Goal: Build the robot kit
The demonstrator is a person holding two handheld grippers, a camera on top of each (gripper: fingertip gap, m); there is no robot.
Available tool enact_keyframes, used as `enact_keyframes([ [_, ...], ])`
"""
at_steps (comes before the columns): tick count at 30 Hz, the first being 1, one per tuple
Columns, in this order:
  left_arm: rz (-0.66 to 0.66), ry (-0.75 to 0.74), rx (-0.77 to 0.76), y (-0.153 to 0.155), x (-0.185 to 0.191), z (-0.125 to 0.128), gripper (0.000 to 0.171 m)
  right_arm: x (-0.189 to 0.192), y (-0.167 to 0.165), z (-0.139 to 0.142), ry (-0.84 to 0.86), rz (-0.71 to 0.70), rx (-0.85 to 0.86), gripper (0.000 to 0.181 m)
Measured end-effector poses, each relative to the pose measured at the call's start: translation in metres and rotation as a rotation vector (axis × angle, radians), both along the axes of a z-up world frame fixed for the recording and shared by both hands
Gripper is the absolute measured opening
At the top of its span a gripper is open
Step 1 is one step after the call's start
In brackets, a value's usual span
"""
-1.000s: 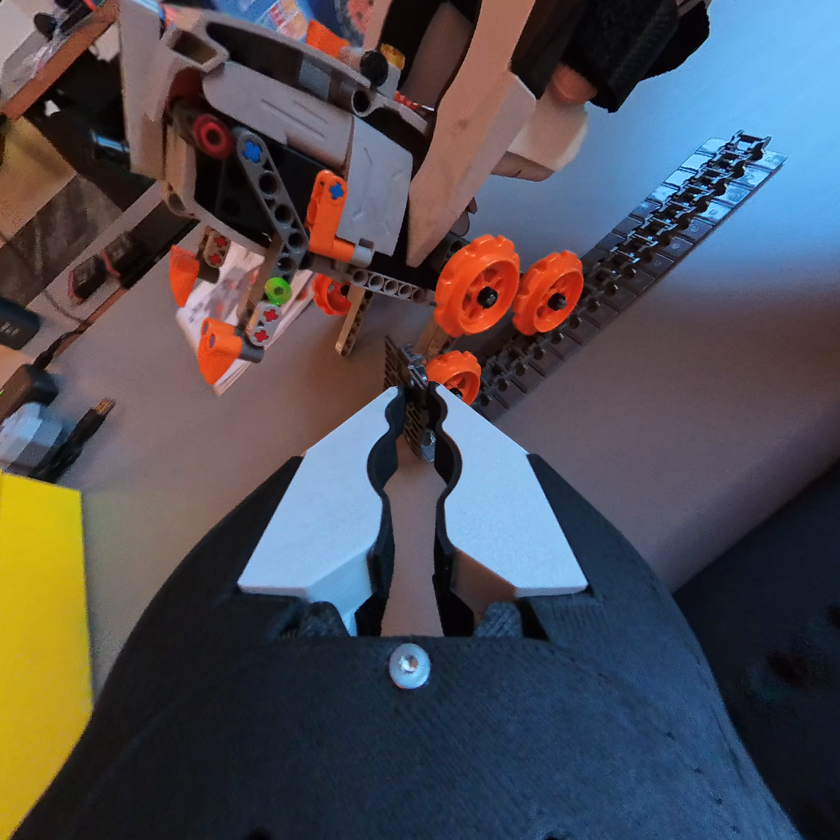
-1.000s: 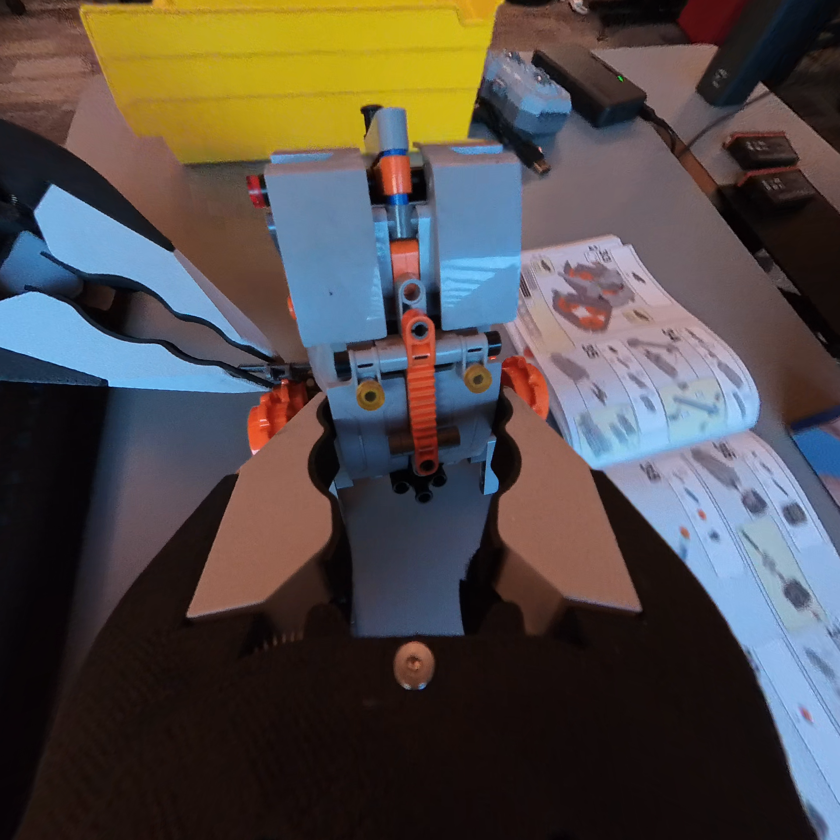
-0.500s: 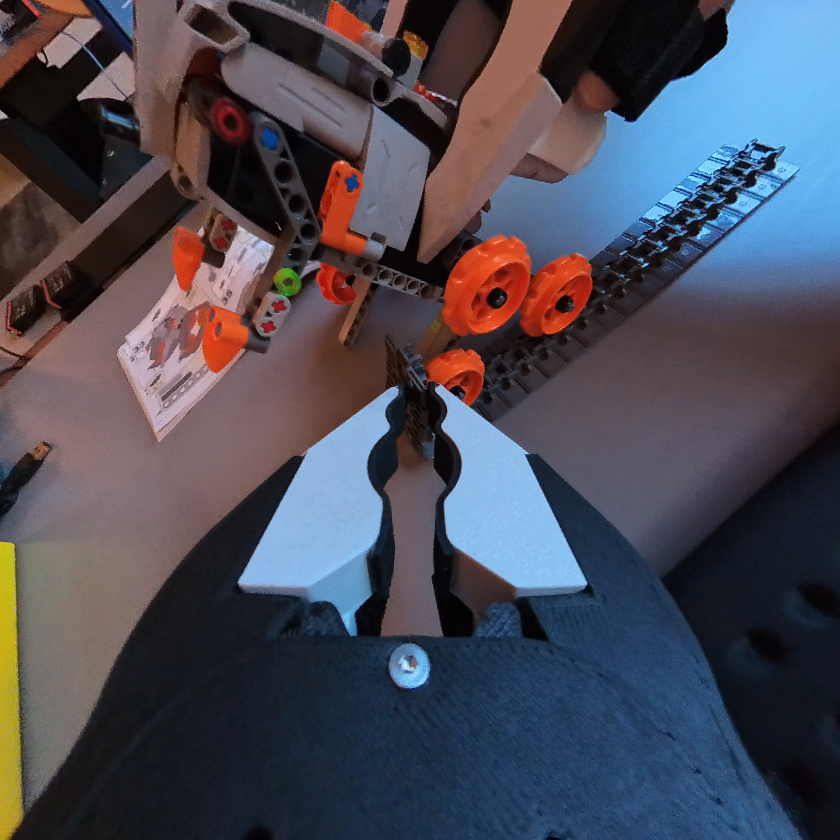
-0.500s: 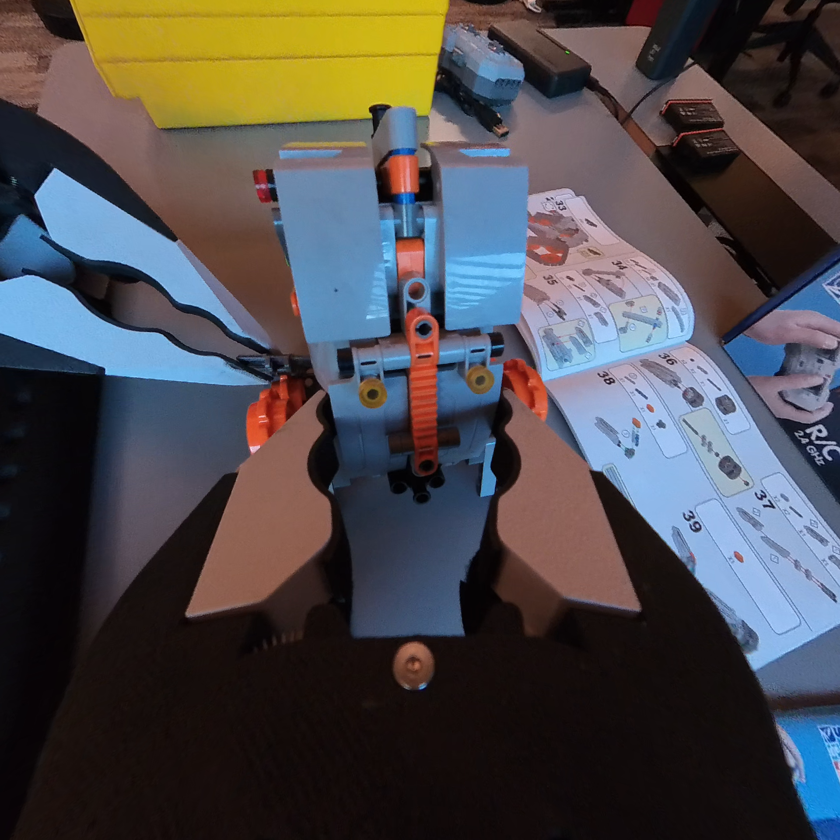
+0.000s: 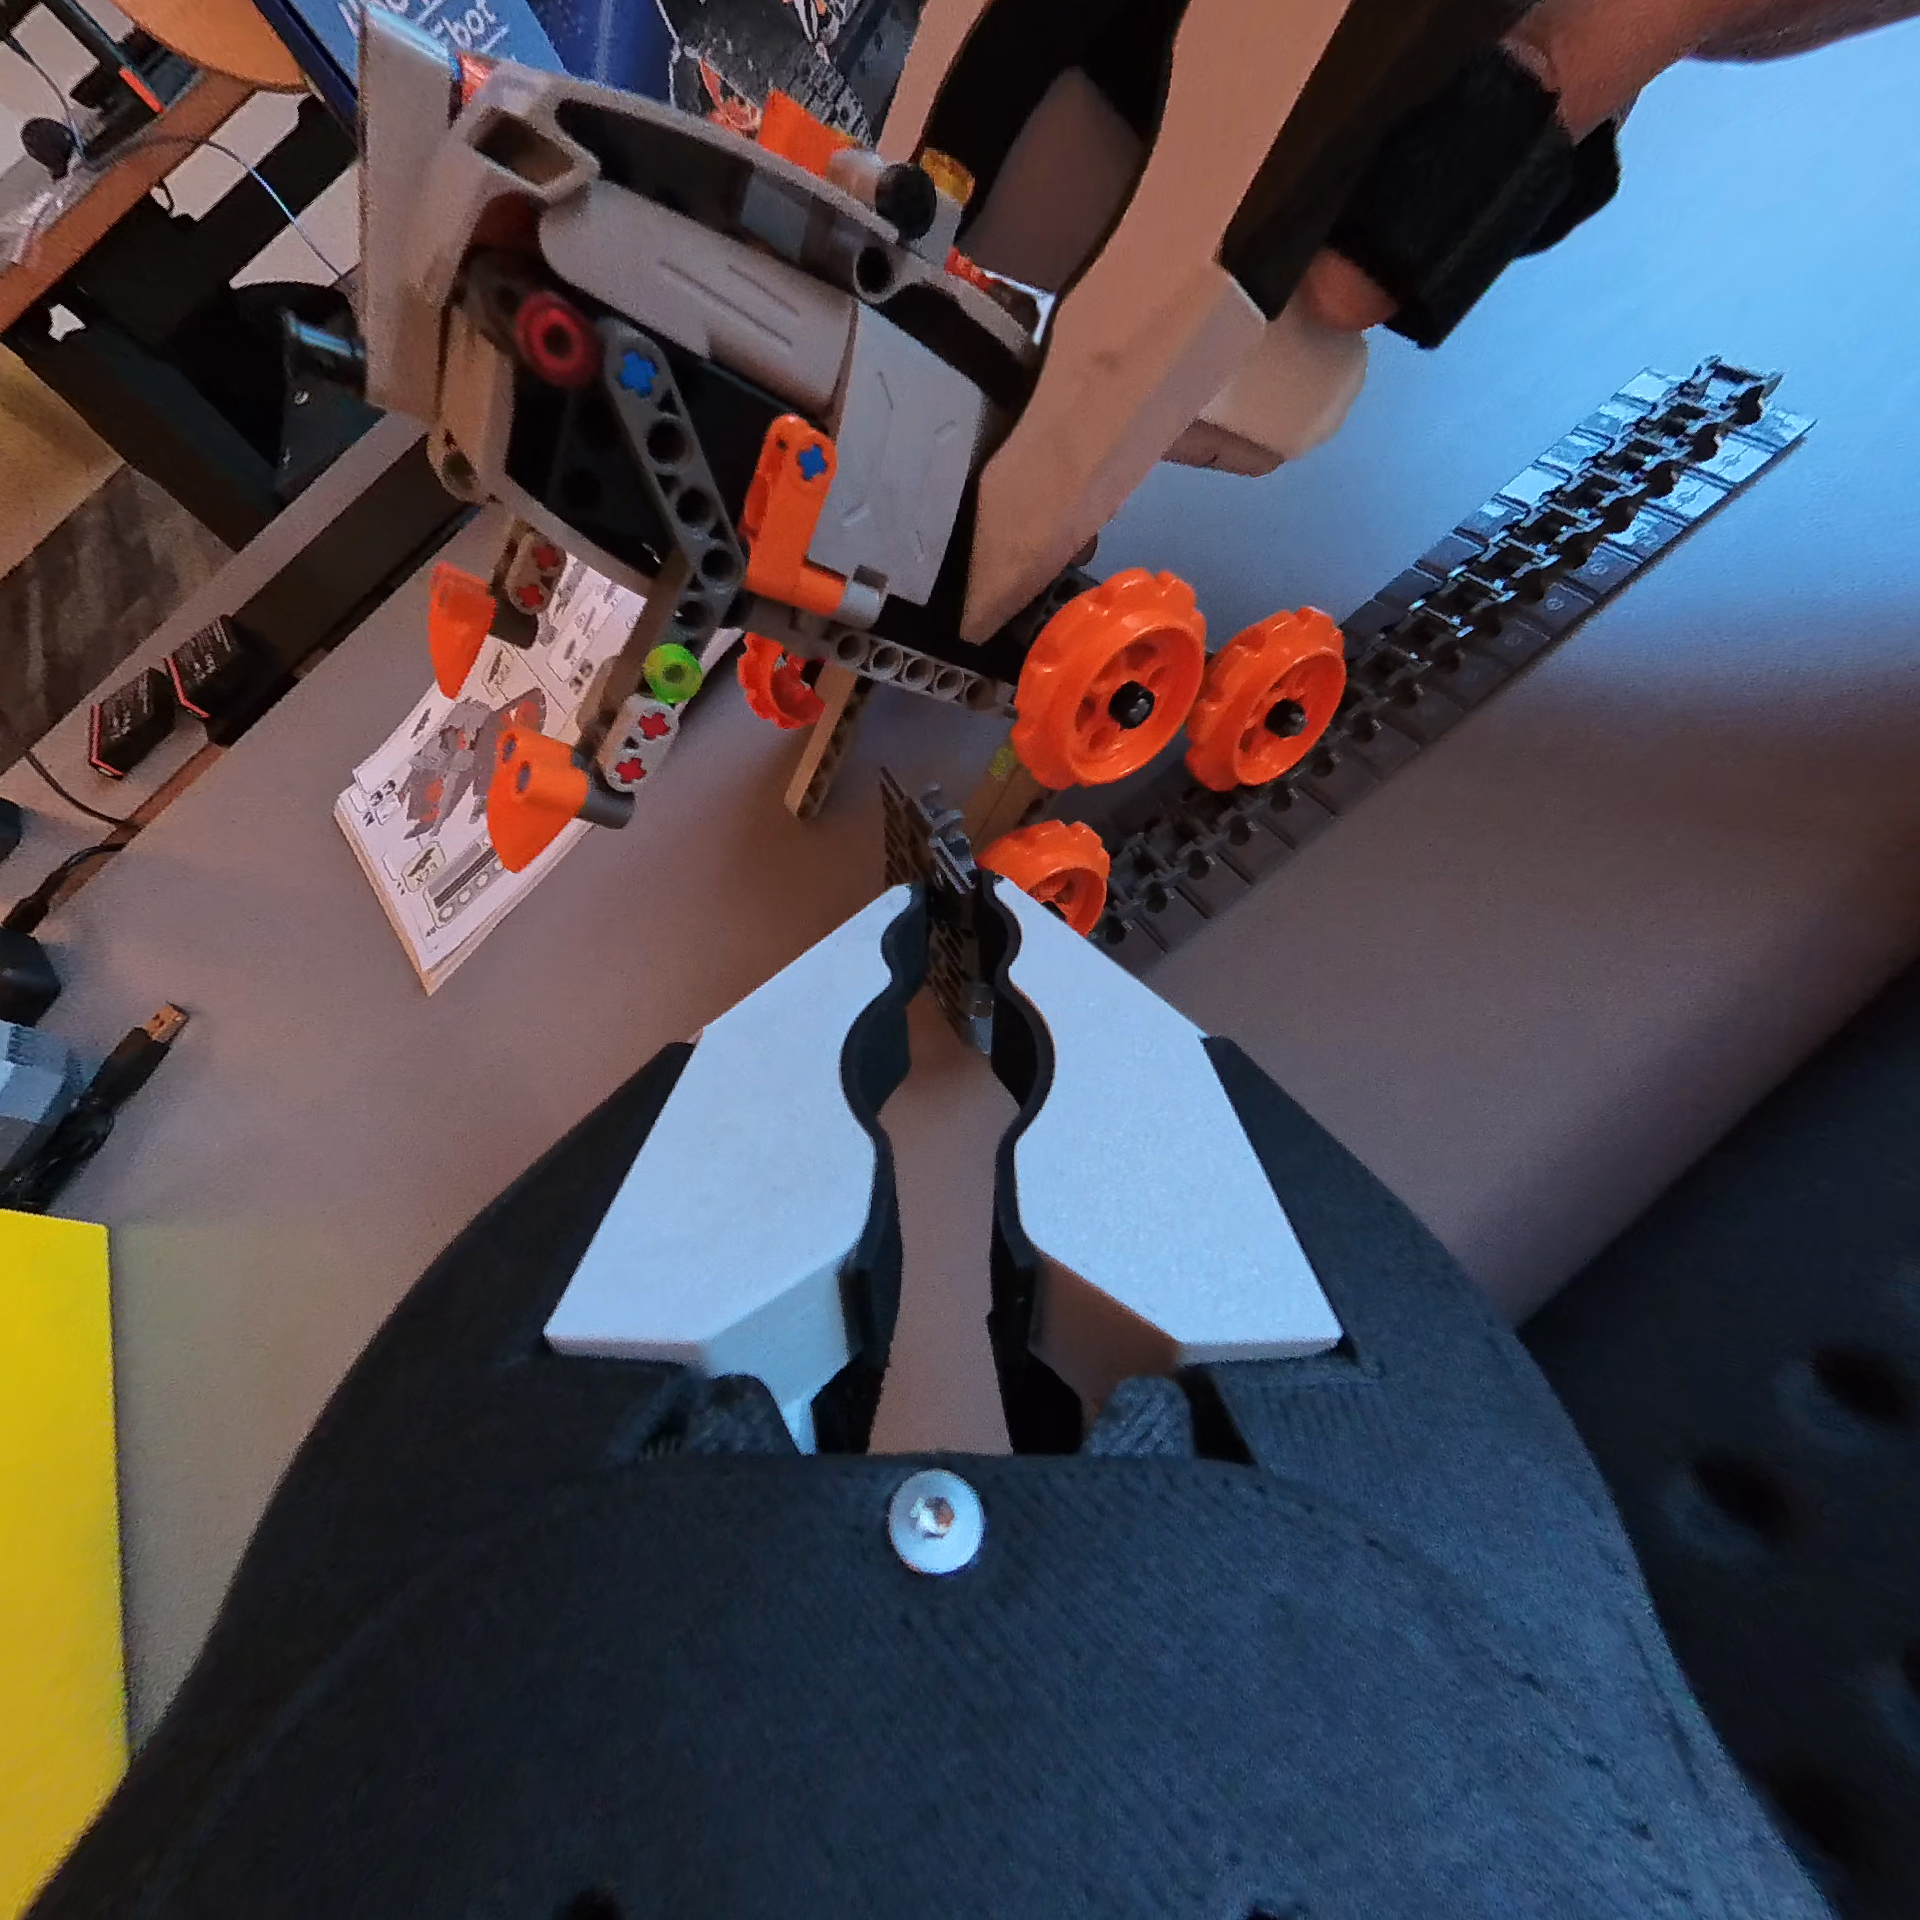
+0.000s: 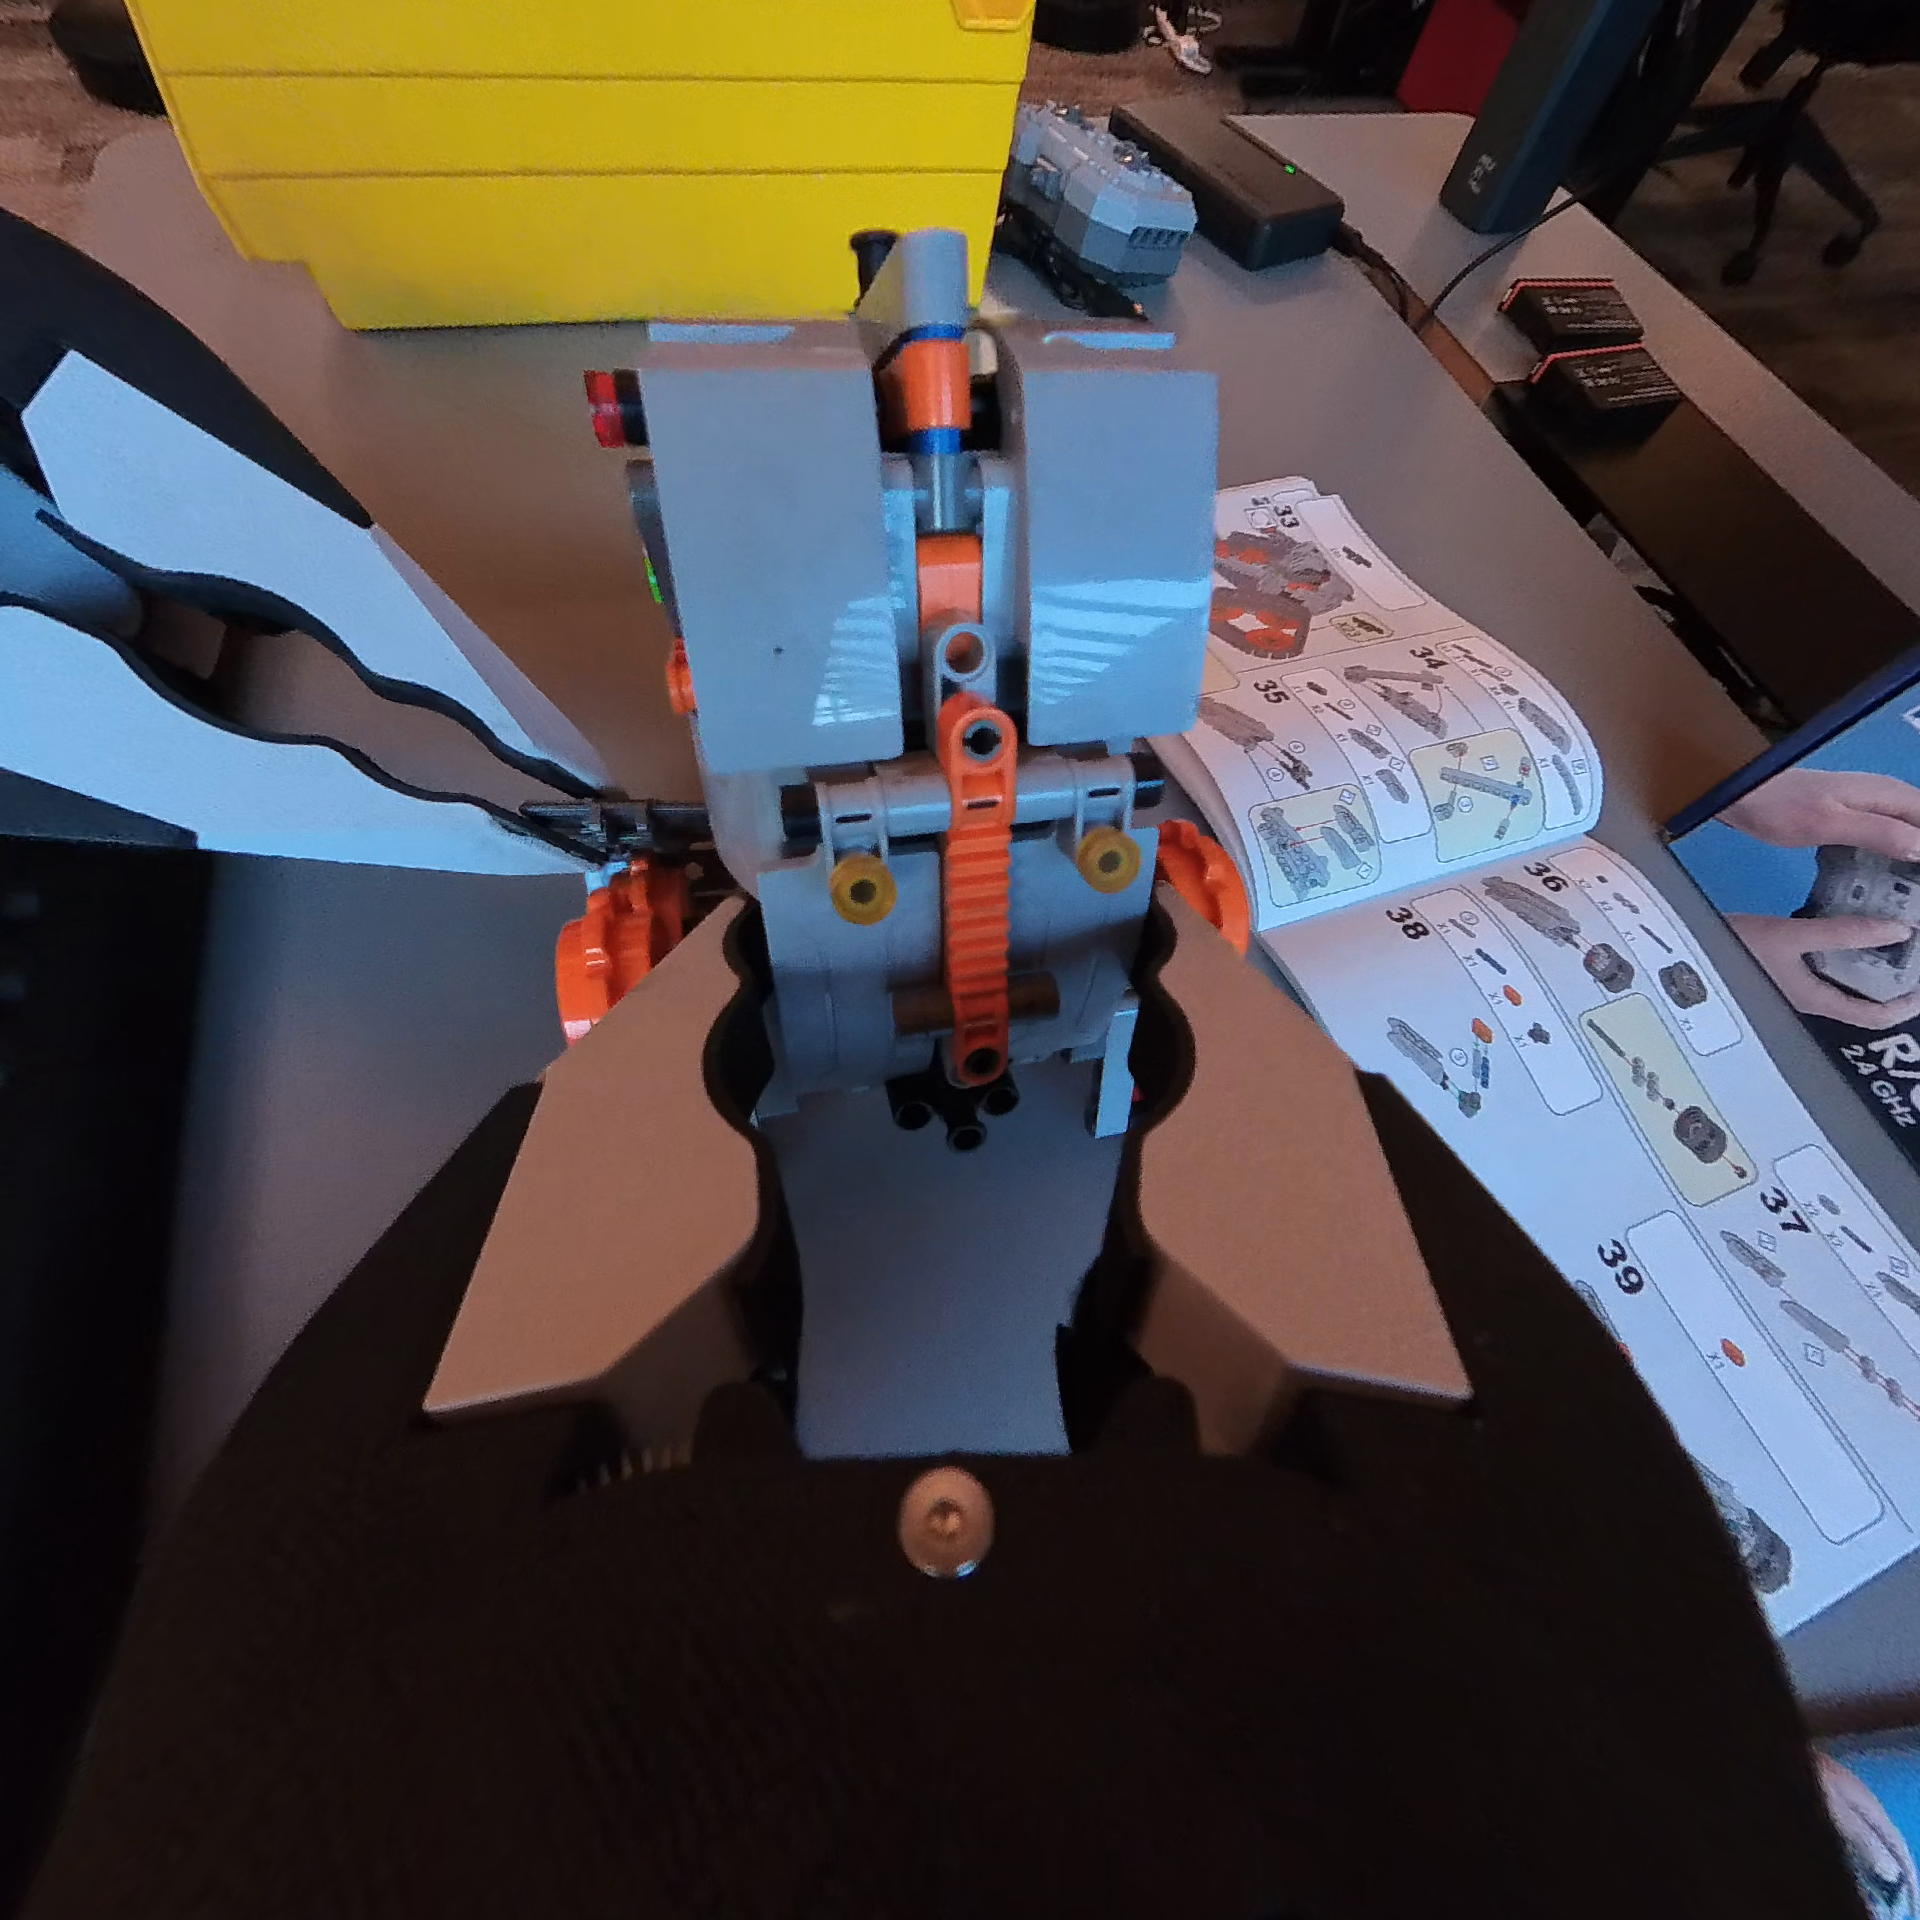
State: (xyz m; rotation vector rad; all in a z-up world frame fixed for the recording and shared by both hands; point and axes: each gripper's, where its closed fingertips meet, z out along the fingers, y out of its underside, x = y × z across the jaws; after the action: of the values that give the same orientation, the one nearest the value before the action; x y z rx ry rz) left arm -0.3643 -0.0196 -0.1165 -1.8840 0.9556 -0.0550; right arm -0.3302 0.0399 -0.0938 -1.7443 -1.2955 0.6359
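Note:
My right gripper [image 6: 951, 925] is shut on a grey and orange brick-built vehicle [image 6: 935, 644] and holds it upright above the table. The vehicle also shows in the left wrist view [image 5: 748, 416], with orange wheels [image 5: 1112, 675] along its lower side and the right gripper's fingers [image 5: 1101, 343] around it. My left gripper [image 5: 951, 914] is shut on the end of a black track chain [image 5: 940, 883], held close to the lowest orange wheel [image 5: 1049, 873]. The rest of the track [image 5: 1455, 644] lies flat on the table. The left gripper's fingers [image 6: 312, 665] reach in from the left in the right wrist view.
An open instruction booklet [image 6: 1507, 935] lies to the right of the vehicle. A yellow bin [image 6: 603, 145] stands at the back, with a grey battery box [image 6: 1091, 197] and a black adapter [image 6: 1236, 177] beside it. A blue box [image 6: 1829, 862] lies at the right edge.
The vehicle in the right gripper has shifted and tilted slightly, and the views have swung over the table. The left gripper still pinches the track end by the lowest wheel.

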Motion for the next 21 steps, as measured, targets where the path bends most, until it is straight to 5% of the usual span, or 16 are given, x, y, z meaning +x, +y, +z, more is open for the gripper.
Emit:
enact_keyframes([
  [6,-0.008,0.022,0.016,0.0,0.002,0.0,0.007,0.046,-0.012,0.016,0.113,-0.089,-0.009,0.071],
  [12,-0.028,0.033,0.019,-0.001,0.004,0.002,0.007,0.14,-0.069,-0.036,-0.09,-0.036,-0.141,0.055],
  [21,-0.022,0.057,0.016,-0.001,0.002,0.0,0.007,0.147,-0.085,-0.07,-0.222,0.019,-0.173,0.038],
])
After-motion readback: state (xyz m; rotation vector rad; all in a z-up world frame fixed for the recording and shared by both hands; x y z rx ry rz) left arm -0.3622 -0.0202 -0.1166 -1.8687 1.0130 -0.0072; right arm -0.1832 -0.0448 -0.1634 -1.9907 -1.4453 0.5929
